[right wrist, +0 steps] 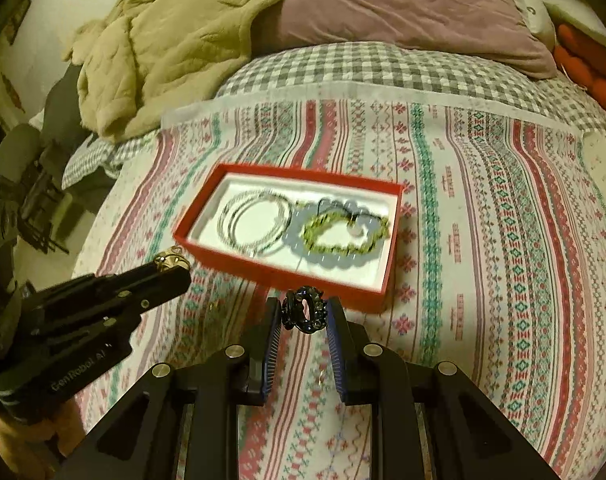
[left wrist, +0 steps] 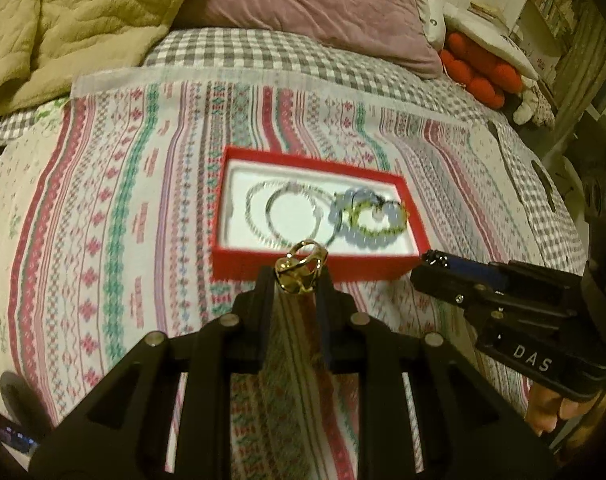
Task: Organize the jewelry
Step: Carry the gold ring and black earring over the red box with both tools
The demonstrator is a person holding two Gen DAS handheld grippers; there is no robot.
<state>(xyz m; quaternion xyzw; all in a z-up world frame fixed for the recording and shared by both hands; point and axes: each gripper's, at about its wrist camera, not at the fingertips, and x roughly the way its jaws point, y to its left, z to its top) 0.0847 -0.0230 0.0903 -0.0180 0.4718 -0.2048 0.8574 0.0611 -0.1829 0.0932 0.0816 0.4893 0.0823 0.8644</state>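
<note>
My left tool (left wrist: 299,276) grips a gold metal ring (left wrist: 301,266); my right tool (right wrist: 304,314) grips a dark beaded ring (right wrist: 303,310). Both hover just short of the shallow red cardboard box (right wrist: 279,272), which holds beaded bracelets (right wrist: 345,232) on the patterned bedspread (right wrist: 483,240).

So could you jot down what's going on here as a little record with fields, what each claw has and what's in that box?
Setting: patterned cloth spread over a bed
Left claw: shut on a gold ring
Right claw: shut on a dark ring
Red box: open, white lining, lying on the cloth ahead of both claws
In the box: silver bangles on the left side, pale blue bead bracelet and green bead bracelet overlapping on the right side
Rings: both held above the cloth, short of the box
</note>
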